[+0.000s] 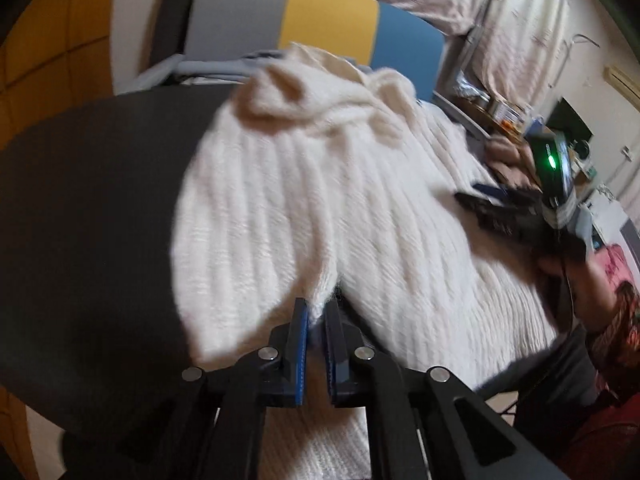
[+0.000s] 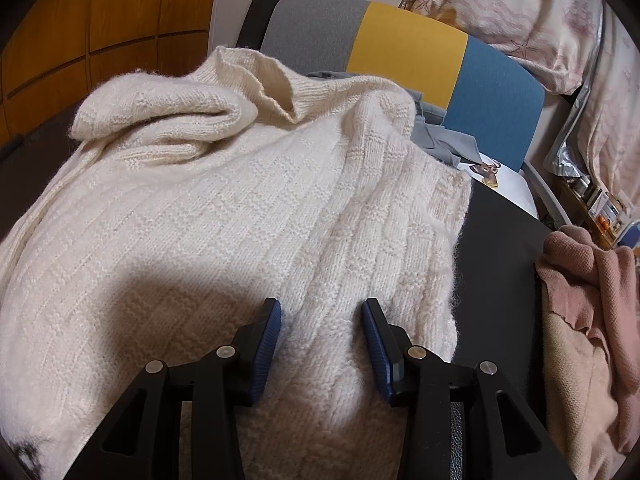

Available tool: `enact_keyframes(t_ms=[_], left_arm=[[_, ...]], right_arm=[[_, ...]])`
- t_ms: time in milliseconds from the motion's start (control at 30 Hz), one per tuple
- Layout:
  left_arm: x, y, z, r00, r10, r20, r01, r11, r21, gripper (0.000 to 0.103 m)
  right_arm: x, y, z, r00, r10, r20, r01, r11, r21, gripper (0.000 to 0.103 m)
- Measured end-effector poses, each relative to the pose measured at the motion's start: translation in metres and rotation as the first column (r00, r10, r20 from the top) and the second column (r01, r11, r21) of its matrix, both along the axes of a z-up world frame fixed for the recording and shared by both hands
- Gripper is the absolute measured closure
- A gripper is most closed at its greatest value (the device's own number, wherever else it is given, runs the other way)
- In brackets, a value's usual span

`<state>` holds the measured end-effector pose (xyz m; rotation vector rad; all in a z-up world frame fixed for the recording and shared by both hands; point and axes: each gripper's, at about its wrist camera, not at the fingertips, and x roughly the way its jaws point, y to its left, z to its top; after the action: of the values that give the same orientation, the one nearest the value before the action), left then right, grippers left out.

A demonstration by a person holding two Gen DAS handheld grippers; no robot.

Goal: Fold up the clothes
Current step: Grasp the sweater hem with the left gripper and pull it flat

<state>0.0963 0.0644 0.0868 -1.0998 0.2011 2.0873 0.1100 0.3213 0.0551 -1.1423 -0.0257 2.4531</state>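
Observation:
A cream ribbed knit sweater (image 1: 304, 200) lies spread over a dark table (image 1: 88, 208). Its collar (image 2: 276, 88) is at the far end, towards the chair. My left gripper (image 1: 317, 314) is shut on a small pinch of the sweater's edge near me, and the fabric rises into a ridge from that pinch. My right gripper (image 2: 322, 320) rests on the sweater (image 2: 208, 216) near its right side. Its blue pads (image 2: 270, 332) press against a thick fold that fills the gap between them. In the left wrist view the right gripper (image 1: 486, 196) lies at the right, held by a hand (image 1: 576, 276).
A chair with a grey, yellow and blue back (image 2: 404, 60) stands behind the table, with grey-blue cloth (image 2: 440, 136) on its seat. A pink garment (image 2: 588, 280) lies heaped at the table's right edge. Bare dark tabletop (image 2: 500, 240) shows between it and the sweater.

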Motion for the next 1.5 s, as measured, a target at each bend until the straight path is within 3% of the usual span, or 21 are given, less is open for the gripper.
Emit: enact_keyframes(t_ms=[233, 400, 533, 667, 833, 867, 967, 1067, 1133, 1267, 1333, 1367, 1433, 1500], left_arm=[[-0.052, -0.032, 0.053, 0.998, 0.051, -0.039, -0.049, 0.997, 0.059, 0.097], [-0.099, -0.059, 0.089, 0.985, 0.136, -0.104, -0.13, 0.99, 0.063, 0.098], [-0.143, -0.089, 0.103, 0.967, 0.235, -0.096, -0.228, 0.971, 0.078, 0.098], [-0.174, -0.121, 0.109, 0.923, 0.369, -0.113, -0.357, 0.927, 0.112, 0.102], [-0.202, -0.163, 0.115, 0.845, 0.513, -0.151, -0.493, 0.857, 0.15, 0.102], [-0.206, -0.168, 0.113, 0.843, 0.519, -0.144, -0.501, 0.854, 0.143, 0.102], [-0.212, -0.165, 0.096, 0.867, 0.488, -0.104, -0.476, 0.871, 0.124, 0.101], [-0.216, -0.149, 0.068, 0.9, 0.435, -0.002, -0.432, 0.896, 0.103, 0.084], [-0.216, -0.135, 0.046, 0.911, 0.408, 0.06, -0.412, 0.909, 0.07, 0.083], [-0.198, -0.1, 0.015, 0.955, 0.272, 0.119, -0.281, 0.957, 0.072, 0.072], [-0.184, -0.076, 0.008, 0.982, 0.181, 0.057, -0.184, 0.982, 0.035, 0.068], [-0.177, -0.059, 0.002, 0.991, 0.132, 0.015, -0.132, 0.991, -0.022, 0.067], [-0.171, -0.034, -0.01, 0.997, 0.067, -0.035, -0.071, 0.99, -0.124, 0.067], [-0.169, -0.006, -0.027, 0.997, -0.001, -0.08, -0.02, 0.967, -0.255, 0.063]], right_arm=[[0.0, 0.0, 0.0, 1.0, 0.001, 0.0, -0.001, 1.0, 0.003, 0.06], [0.002, 0.001, 0.001, 1.0, 0.001, -0.002, -0.001, 1.0, 0.002, 0.059], [0.002, 0.002, 0.001, 1.0, 0.001, -0.003, -0.001, 1.0, 0.002, 0.06], [0.002, 0.002, 0.001, 1.0, 0.001, -0.003, -0.001, 1.0, 0.003, 0.059], [0.002, 0.001, 0.001, 1.0, 0.001, -0.004, -0.001, 1.0, 0.002, 0.059], [0.001, 0.001, 0.001, 1.0, 0.0, -0.004, 0.0, 1.0, 0.002, 0.059], [0.001, 0.001, 0.001, 1.0, 0.0, -0.003, 0.0, 1.0, 0.005, 0.059], [0.0, 0.0, 0.001, 1.0, 0.0, -0.002, 0.0, 1.0, 0.008, 0.059], [0.0, 0.0, 0.001, 1.0, 0.0, -0.004, 0.0, 1.0, 0.006, 0.059], [0.001, 0.001, 0.001, 1.0, 0.0, -0.008, 0.0, 1.0, 0.002, 0.058], [0.001, 0.0, 0.001, 1.0, -0.001, -0.009, 0.001, 1.0, 0.004, 0.058], [0.0, 0.0, 0.001, 1.0, -0.001, -0.007, 0.001, 1.0, 0.007, 0.058], [0.0, 0.0, 0.001, 1.0, -0.001, -0.005, 0.001, 1.0, 0.013, 0.058], [0.0, 0.0, 0.001, 1.0, -0.001, -0.005, 0.001, 1.0, 0.012, 0.058]])
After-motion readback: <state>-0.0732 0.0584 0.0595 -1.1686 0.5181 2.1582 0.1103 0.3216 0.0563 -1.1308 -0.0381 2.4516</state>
